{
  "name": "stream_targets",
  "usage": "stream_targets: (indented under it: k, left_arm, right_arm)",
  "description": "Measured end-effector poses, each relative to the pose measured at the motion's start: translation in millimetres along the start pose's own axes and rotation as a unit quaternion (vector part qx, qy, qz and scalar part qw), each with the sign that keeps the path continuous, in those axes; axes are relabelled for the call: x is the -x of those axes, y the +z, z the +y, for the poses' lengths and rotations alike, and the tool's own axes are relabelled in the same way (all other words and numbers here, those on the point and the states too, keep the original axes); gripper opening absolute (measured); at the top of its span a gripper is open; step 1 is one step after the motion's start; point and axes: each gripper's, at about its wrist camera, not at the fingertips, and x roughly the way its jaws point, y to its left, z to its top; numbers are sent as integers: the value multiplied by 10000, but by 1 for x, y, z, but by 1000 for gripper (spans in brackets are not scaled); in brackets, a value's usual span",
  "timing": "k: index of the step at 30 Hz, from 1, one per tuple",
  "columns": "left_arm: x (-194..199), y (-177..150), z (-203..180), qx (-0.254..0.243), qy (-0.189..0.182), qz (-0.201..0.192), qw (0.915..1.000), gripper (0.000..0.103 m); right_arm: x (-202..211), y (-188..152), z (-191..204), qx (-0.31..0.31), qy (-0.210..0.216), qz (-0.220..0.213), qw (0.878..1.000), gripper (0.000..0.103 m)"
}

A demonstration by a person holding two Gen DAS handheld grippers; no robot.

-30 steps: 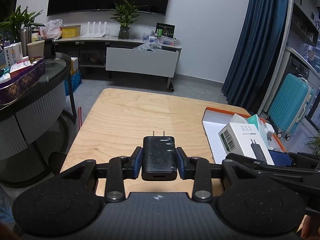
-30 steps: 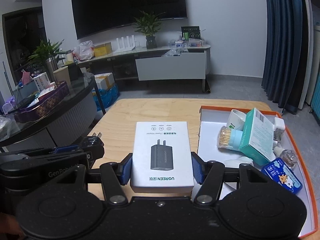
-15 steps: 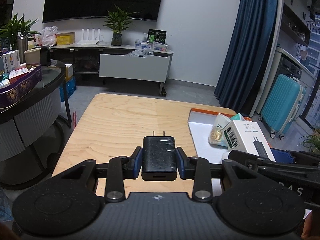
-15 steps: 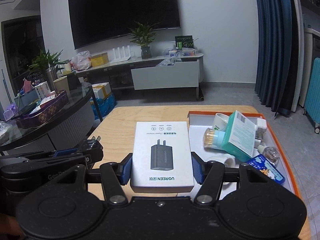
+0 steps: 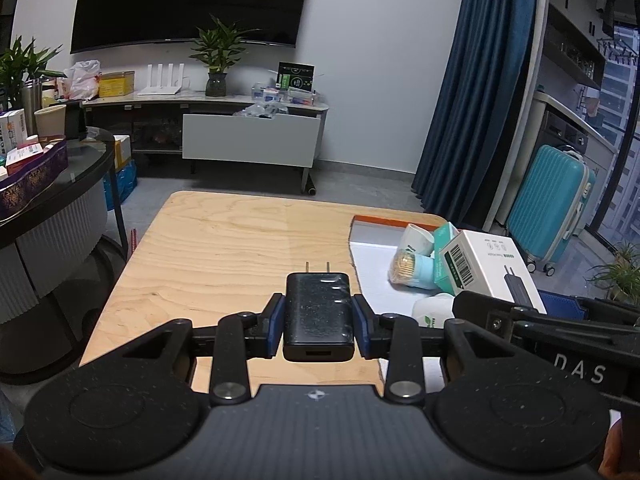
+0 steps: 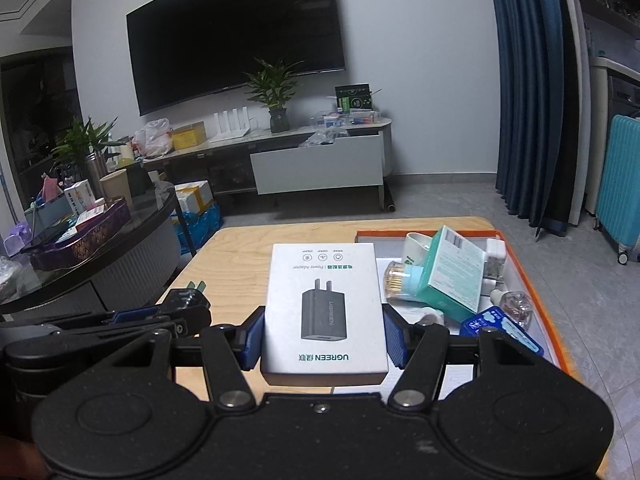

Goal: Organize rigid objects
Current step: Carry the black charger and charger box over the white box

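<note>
Two hand-held grippers hover side by side above the near edge of a light wooden table (image 5: 224, 248), which serves as the landmark here. The left gripper (image 5: 319, 318) is clenched on a black two-prong power adapter (image 5: 319, 312), its blue pads pressing both sides and the prongs pointing away over the table. The right gripper (image 6: 324, 334) is clamped on a flat white power adapter box (image 6: 324, 304) printed with a picture of the same charger, held level above the table's near right part.

On the right side of the table lies a shallow white tray with an orange rim (image 6: 532, 280). It already holds a teal cardboard box (image 6: 452, 276), a clear jar of toothpicks (image 6: 394, 282), a white cup (image 6: 416, 246), a white plug (image 6: 495, 258), a small glass bottle (image 6: 516, 304) and a blue packet (image 6: 500, 330), jumbled together. The rest of the table looks bare.

The sorting seems partly done: several items sit in the tray, while the adapter and its box are in the air and not yet set down or joined.

Compared with a second ago, both grippers have risen and drawn back a little, so the table and tray appear lower and farther off; both grips are unchanged
</note>
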Motion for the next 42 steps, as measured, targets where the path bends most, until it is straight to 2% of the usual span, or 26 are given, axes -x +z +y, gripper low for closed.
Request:
stream_targets:
  k: [32, 42]
  left_arm:
    - [-21, 0, -40, -278, -450, 173, 9985, 36]
    - [-33, 4, -57, -386, -650, 256, 9968, 36]
  right_arm:
    - [7, -6, -48, -403, -485, -71, 9980, 71]
    - [9, -3, -75, -556, -783, -141, 9953, 71]
